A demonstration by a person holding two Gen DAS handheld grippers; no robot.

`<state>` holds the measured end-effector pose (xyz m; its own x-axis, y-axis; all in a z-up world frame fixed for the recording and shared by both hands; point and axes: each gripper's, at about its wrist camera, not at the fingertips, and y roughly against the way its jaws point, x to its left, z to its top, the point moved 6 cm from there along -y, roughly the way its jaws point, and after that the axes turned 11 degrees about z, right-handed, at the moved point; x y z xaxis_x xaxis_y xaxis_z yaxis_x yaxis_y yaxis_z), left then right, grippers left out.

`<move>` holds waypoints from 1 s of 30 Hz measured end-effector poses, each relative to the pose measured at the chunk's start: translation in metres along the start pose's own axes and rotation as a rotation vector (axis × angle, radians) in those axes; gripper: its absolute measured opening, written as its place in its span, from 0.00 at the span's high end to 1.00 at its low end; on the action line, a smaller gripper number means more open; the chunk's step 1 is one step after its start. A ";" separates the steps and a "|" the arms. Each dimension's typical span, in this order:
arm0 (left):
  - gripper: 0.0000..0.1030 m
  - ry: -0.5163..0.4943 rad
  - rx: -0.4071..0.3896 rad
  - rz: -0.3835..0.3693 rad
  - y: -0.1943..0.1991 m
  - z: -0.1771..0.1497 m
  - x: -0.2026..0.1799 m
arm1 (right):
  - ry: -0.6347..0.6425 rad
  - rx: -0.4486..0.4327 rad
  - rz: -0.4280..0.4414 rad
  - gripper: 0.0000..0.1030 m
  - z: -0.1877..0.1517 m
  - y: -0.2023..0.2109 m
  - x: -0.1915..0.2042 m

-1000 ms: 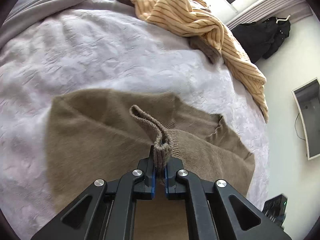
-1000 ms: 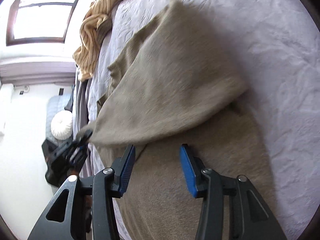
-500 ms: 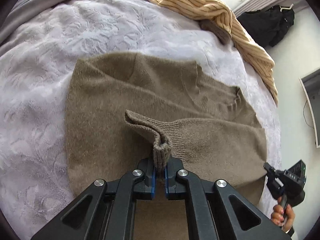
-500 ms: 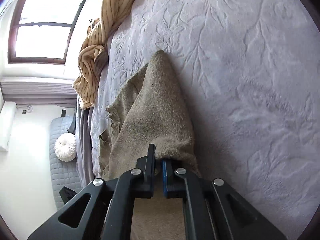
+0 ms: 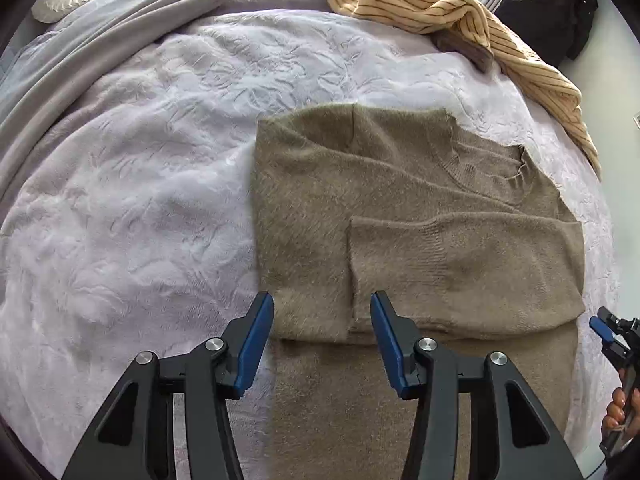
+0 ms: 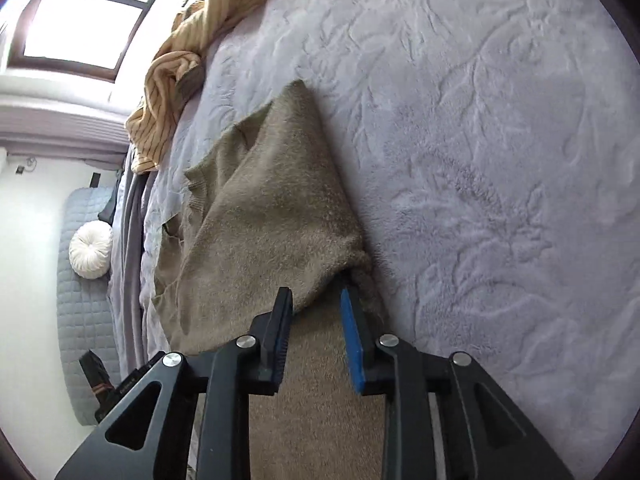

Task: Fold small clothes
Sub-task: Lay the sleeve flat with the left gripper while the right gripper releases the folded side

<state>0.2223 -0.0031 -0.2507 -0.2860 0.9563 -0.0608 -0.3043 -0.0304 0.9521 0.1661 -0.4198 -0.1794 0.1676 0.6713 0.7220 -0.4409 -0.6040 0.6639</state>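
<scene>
A brown knit sweater (image 5: 400, 184) lies on a lavender bedspread (image 5: 140, 200), its sleeve (image 5: 460, 264) folded flat across the body. My left gripper (image 5: 322, 304) hovers over the sleeve's cuff end, jaws opening, pads touching nothing. In the right wrist view the same sweater (image 6: 260, 220) shows a folded side edge running down to my right gripper (image 6: 316, 306). Its jaws are opening too; the fold's edge dips between the blue pads, which do not press on it. The right gripper (image 5: 608, 332) also shows at the left wrist view's right edge, held by a hand (image 5: 620, 408).
A tan striped garment (image 5: 420, 4) is heaped at the bed's far edge, beside a grey blanket (image 5: 100, 28). Black clothing (image 5: 548, 12) hangs beyond the bed. A white round cushion (image 6: 90, 246) rests on a grey quilted pad. Bare bedspread stretches left of the sweater.
My left gripper let go of the sleeve cuff, which now lies flat on the sweater. My right gripper, shut on the fold half a second ago, has parted its jaws.
</scene>
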 end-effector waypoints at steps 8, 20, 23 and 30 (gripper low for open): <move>0.50 -0.023 0.023 0.021 -0.031 0.013 -0.044 | -0.049 -0.035 0.008 0.48 0.056 -0.019 -0.021; 0.49 -0.072 0.013 0.092 -0.032 0.004 -0.047 | 0.212 0.081 -0.252 0.91 0.060 -0.041 -0.016; 0.49 -0.069 0.003 0.090 -0.020 0.005 -0.039 | 0.178 0.036 -0.279 0.90 0.058 -0.025 -0.009; 0.49 -0.097 0.034 0.123 -0.031 0.004 -0.042 | 0.240 0.072 -0.182 0.86 0.026 -0.026 0.041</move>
<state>0.2471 -0.0409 -0.2765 -0.2295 0.9696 0.0849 -0.2408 -0.1411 0.9603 0.2081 -0.3873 -0.1619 0.0213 0.8486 0.5286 -0.3574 -0.4873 0.7967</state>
